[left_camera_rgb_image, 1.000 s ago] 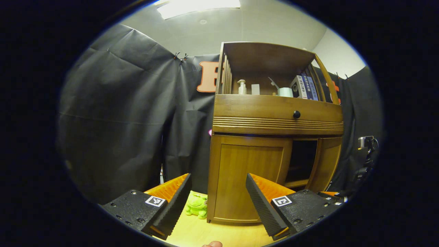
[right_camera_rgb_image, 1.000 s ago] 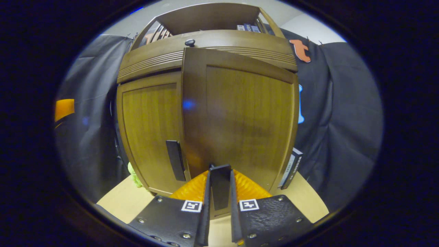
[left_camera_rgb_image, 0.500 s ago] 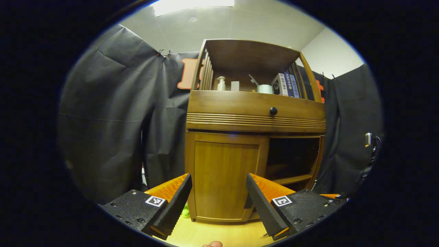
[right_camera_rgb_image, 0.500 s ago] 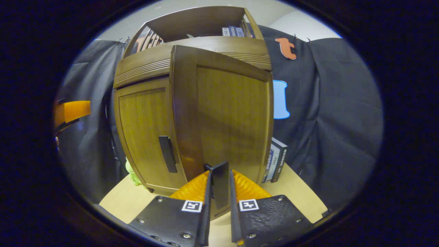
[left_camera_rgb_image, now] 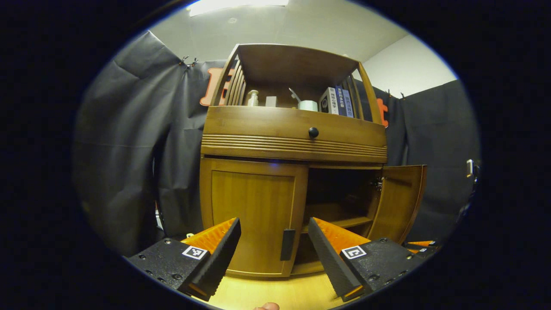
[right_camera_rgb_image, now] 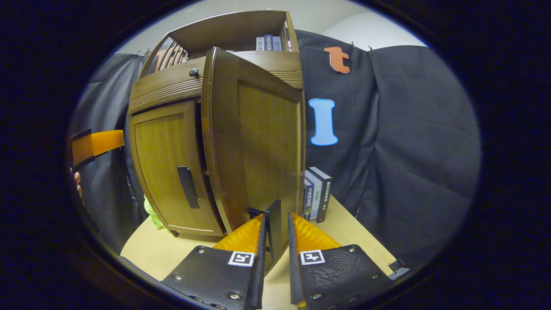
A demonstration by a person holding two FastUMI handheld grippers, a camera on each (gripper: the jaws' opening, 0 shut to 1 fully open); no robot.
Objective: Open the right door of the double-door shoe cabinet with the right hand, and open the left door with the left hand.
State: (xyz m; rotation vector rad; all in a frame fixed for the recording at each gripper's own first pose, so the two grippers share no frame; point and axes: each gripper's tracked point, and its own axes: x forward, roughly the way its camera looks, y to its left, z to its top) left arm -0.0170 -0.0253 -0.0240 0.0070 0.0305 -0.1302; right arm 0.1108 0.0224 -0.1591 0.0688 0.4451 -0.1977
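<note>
While the right door is swung well out with the right gripper clamped shut on its handle, the left door sits closed, and that's my next job. Cabinet stands on the table, with books just beside it. My left gripper hovers in front of the left door, jaws spread wide and empty, and the left handle sits between the fingers but farther off. To do this well, I'd ease straight in, centre the handle between the pads, close fully, then pull along the hinge arc rather than straight back. Compared with a second ago, the right door has opened a lot further and my left view has slid over so that handle now lines up.
</note>
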